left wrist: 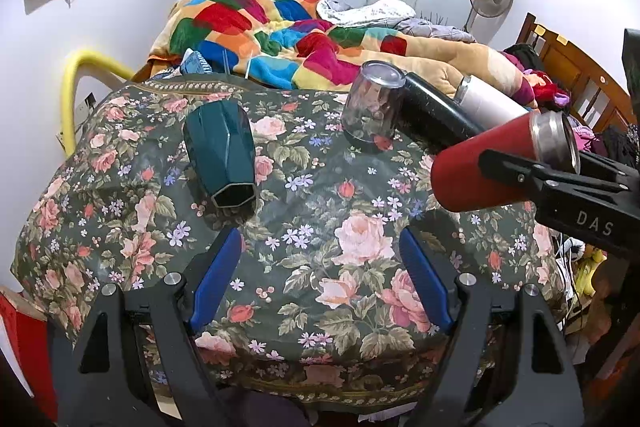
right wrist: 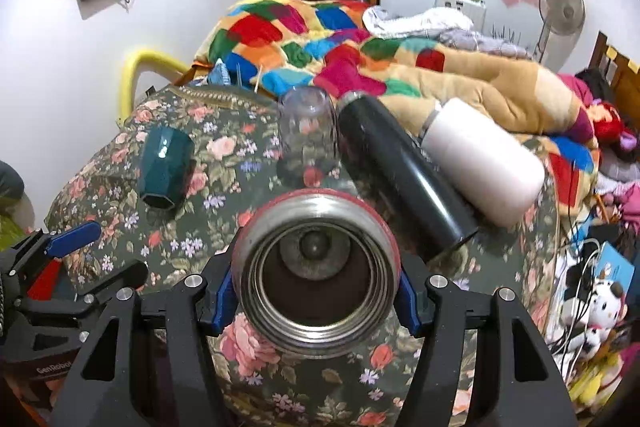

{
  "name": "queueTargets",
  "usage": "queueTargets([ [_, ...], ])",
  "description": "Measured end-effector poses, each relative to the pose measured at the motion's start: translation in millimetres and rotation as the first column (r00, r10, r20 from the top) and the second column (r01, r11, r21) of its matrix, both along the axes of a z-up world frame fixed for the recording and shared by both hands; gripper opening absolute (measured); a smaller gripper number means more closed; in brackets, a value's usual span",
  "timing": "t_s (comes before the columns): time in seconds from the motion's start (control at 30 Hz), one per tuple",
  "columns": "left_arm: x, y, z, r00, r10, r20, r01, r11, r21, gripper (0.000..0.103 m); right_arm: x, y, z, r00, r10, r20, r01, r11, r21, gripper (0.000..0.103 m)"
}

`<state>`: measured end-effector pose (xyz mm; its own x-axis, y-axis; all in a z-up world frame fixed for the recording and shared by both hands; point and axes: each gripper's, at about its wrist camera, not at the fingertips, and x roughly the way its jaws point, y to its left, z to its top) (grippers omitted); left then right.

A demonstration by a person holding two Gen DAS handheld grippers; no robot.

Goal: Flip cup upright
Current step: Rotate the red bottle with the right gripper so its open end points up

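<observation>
Toward the left edge of the floral-clothed table (left wrist: 120, 187), the teal cup (left wrist: 220, 155) lay on its side, and the left gripper (left wrist: 320, 259) hung nearby with its fingers spread apart on nothing. Over the right edge, the right gripper (right wrist: 316, 291) was clamped on the red flask (right wrist: 316, 275), held off the cloth, long axis running straight along the fingers, steel mouth toward the wrist; tipping that mouth upward looked the move.

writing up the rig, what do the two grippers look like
Both are matte black plastic frames with triangular cutouts and silver round bolts. The left gripper and right gripper carry blue pads on their fingers. White "DAS" lettering marks the right one's side.
</observation>
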<state>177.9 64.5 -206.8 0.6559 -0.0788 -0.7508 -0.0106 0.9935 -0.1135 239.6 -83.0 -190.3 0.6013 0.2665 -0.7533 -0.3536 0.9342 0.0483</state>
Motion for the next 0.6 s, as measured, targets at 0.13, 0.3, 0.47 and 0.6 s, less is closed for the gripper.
queueTargets([
  [0.13,0,-1,1,1.0,0.0,0.003,0.0,1.0,0.002,0.081,1,2,-1,1.0,0.009,0.003,-0.009,1.0,-0.006,0.059],
  [0.3,1,0,-2,1.0,0.003,-0.006,-0.003,1.0,0.008,0.081,0,4,-10,0.999,0.022,-0.023,-0.023,1.0,-0.014,0.059],
  [0.47,1,1,-6,1.0,0.009,-0.015,-0.009,1.0,0.005,0.081,2,9,-22,0.998,0.037,-0.059,-0.039,0.999,-0.034,0.059],
  [0.6,0,3,-8,1.0,0.014,-0.02,-0.014,1.0,0.006,0.081,6,14,-34,0.995,0.044,-0.094,-0.049,0.998,-0.047,0.059],
])
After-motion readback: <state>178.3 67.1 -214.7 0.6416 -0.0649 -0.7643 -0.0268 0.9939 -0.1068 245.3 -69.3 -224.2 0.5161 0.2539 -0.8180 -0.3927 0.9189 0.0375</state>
